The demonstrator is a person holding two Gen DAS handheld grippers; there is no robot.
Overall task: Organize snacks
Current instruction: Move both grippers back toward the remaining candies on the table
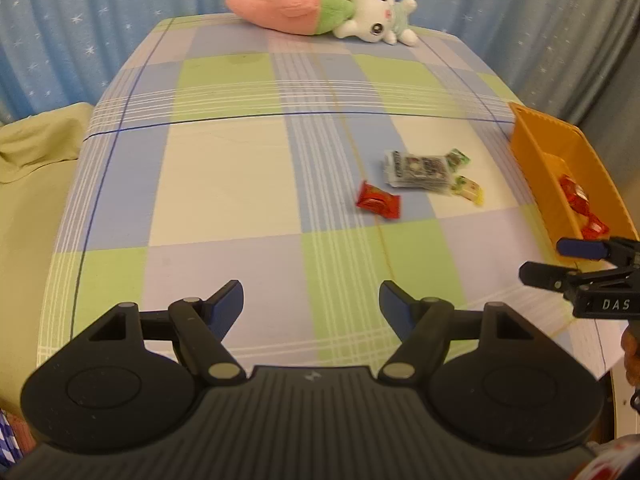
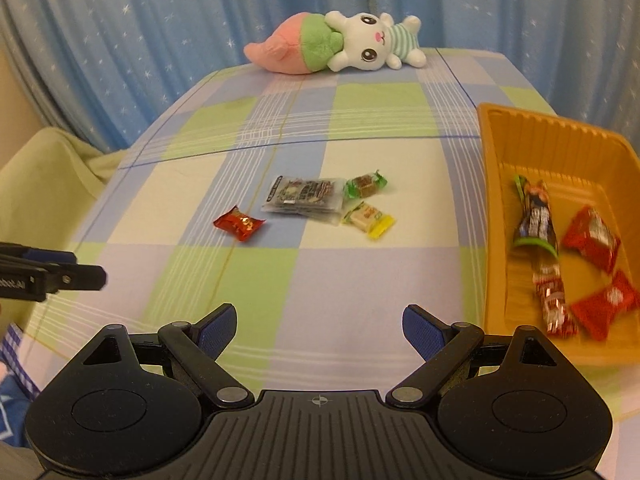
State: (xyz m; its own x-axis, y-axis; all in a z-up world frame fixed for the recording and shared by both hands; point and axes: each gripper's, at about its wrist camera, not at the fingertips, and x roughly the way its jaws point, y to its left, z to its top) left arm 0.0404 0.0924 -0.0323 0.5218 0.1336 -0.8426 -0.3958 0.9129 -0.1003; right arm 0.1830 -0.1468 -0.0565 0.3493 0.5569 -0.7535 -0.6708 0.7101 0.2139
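Midway through sorting: four wrappers already in the orange tray (image 2: pixel 496 136) at frame right, four more loose at centre of the checked surface (image 2: pixel 360 280). Both claws, left claw (image 1: pixel 311 300) and right claw (image 2: pixel 319 326), spread wide and empty. Next, probably reach forward for the red candy (image 2: pixel 239 223), nearest, then carry right.

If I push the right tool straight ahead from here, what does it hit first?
Probably the clear dark-printed packet, which lies about dead ahead of the open right tool; the tablecloth before it looks bare. The red candy sits left of that line. Depth is uncertain.
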